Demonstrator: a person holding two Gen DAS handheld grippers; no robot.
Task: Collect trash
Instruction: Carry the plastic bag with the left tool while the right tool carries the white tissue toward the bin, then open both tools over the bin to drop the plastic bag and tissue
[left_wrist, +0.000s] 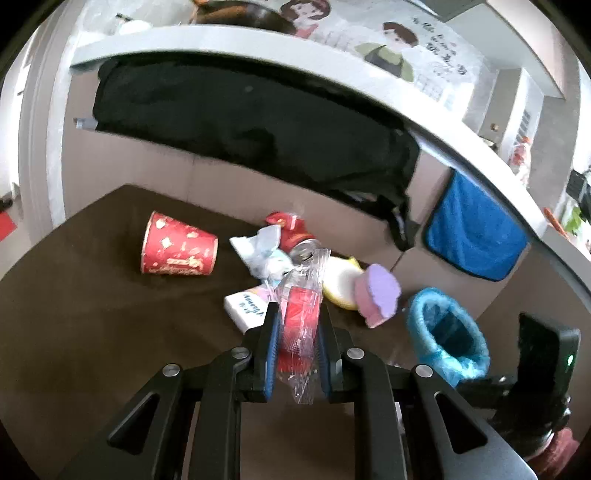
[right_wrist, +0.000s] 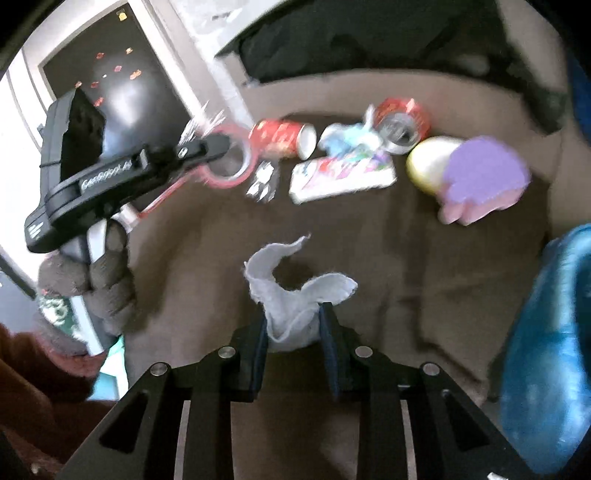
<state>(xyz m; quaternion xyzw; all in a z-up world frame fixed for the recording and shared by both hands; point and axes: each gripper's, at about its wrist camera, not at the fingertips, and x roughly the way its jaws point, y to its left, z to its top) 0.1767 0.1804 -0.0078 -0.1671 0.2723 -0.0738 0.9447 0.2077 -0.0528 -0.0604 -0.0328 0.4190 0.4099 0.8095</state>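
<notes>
My left gripper (left_wrist: 297, 310) is shut on a red ring-shaped piece wrapped in clear plastic (left_wrist: 299, 325), held above the brown table (left_wrist: 92, 314). In the right wrist view that same gripper (right_wrist: 218, 144) comes in from the left with the red ring (right_wrist: 236, 162) at its tip. My right gripper (right_wrist: 293, 314) is shut on a crumpled white tissue (right_wrist: 291, 291), whose loose ends stick up past the pads. A small bin with a blue liner (left_wrist: 448, 332) stands at the right, close beside the right gripper (right_wrist: 546, 350).
On the table lie a tipped red paper cup (left_wrist: 177, 247), a crushed red can (left_wrist: 295, 236), a white wrapper (left_wrist: 258, 251), a tissue pack (left_wrist: 245, 306), a yellow-white round thing (left_wrist: 341, 284) and a purple-pink sponge (left_wrist: 380, 295). A black cloth and a blue towel (left_wrist: 476, 236) hang behind.
</notes>
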